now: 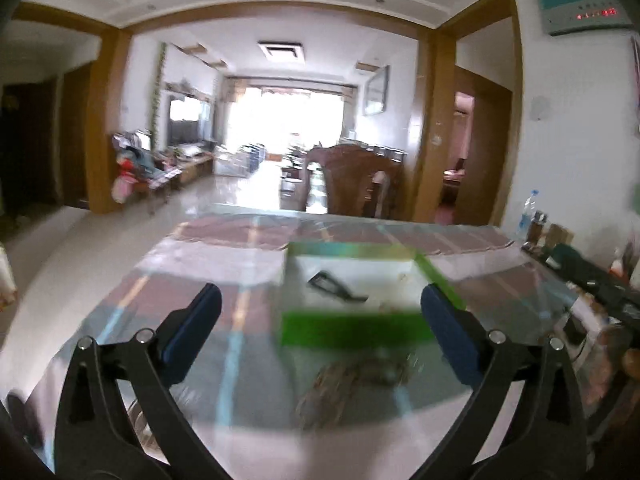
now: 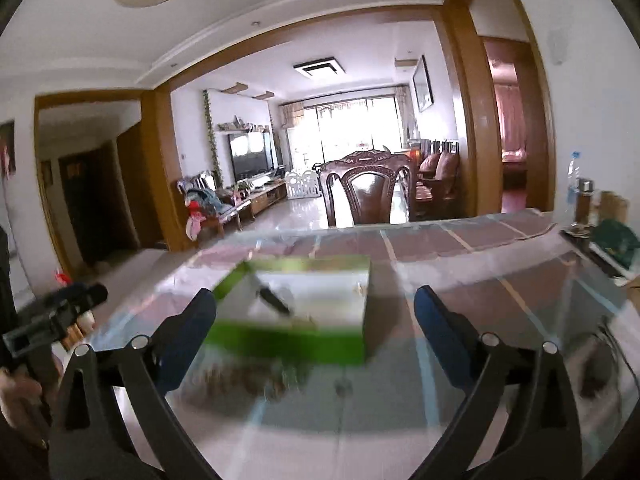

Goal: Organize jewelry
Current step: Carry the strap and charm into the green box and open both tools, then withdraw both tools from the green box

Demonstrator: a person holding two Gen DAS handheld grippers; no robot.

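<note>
Nearest the cameras, both tools stand with their jaws wide apart and nothing between them. The left hand-held gripper (image 1: 320, 312) hangs over the near part of the bench (image 1: 224, 276), and the right hand-held gripper (image 2: 316, 312) does the same beside it; the left one also shows at the left edge of the right wrist view, held by a hand (image 2: 16, 400).

Just beyond the fingertips, on the glass top of the bench, lies a loose heap of jewelry (image 1: 352, 384), brownish and beaded as far as the blur lets one tell. It sits outside the box, close against its near wall. In the right wrist view the same heap (image 2: 248, 380) spreads along the front of the box.

Behind the heap stands a green box (image 1: 352, 328) with a pale floor. A dark, narrow piece (image 1: 336, 288) lies inside it, and a small speck near the far right corner may be another item; it is too smeared to name.

By my reading the task is at an early stage: most of the jewelry is still out on the bench, and at most one or two things are in the box.

Farther off, a carved wooden chair (image 2: 368, 192) stands at the far edge of the bench.
</note>
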